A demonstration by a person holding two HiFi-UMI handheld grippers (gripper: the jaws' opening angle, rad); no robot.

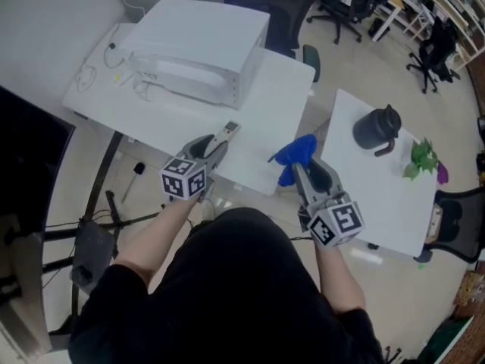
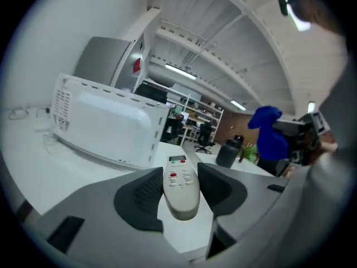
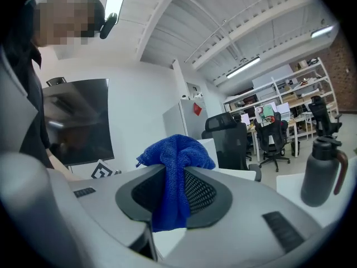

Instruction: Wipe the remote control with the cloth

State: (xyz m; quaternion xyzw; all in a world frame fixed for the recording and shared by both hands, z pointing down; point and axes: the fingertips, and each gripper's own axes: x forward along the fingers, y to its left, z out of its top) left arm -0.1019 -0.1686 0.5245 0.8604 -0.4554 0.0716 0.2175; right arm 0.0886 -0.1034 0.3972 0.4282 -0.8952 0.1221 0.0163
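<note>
The left gripper holds the remote control tight between its two jaws. The remote sticks out over the near edge of the left white table. Far behind it on that table sits a big white box, maybe a microwave. The right gripper pinches the blue cloth, which hangs down between its jaws. The cloth is just right of the remote, not touching it. A dark jug stands on the right table.

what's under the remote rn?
White table, near its edge. The remote sits between the left gripper's fingers; its underside and any gap to the table are hidden.
</note>
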